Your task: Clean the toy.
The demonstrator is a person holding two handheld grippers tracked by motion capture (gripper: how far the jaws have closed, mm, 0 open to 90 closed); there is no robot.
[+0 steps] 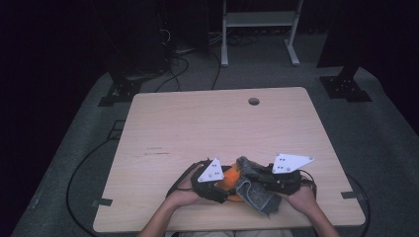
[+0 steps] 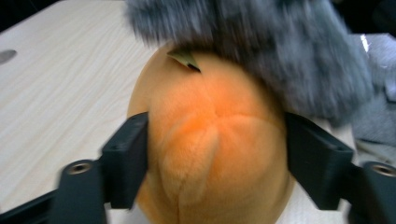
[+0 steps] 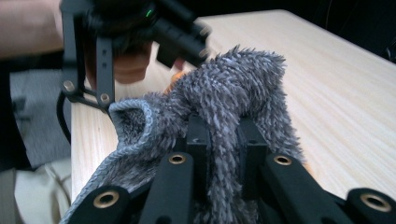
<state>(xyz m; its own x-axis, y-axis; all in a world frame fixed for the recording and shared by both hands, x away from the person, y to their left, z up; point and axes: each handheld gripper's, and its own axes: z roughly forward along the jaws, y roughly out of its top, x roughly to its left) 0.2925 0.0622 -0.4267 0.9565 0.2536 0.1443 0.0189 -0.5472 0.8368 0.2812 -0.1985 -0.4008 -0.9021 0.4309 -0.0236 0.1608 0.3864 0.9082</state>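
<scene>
Low in the middle of the high view, near the bottom edge of the wooden table, both hands meet over a soft orange plush toy and a shaggy grey cloth. The work in hand looks like dressing or wrapping the toy in the cloth (it could equally be a sock or small cover, since one hemmed opening shows at centre left of the right gripper view).

The left gripper has its two black jaws on either flank of the orange toy, which sits squarely between them in the lower half of the left gripper view. The jaws appear to touch the plush on both sides and dent it slightly, so I read this as a light hold on the toy. The grey cloth hangs across the top and upper right of that frame, draped over the toy's far end.

The right gripper has its jaws pressed together on a fold of the grey cloth, the pile bunching up between and above them at the frame's centre. The left gripper shows in the upper left of that view.

The step seems to be in its middle: toy steadied, cloth gripped but only partly over it. The next move likely calls for drawing the cloth further over the toy while the left side keeps it from slipping.
</scene>
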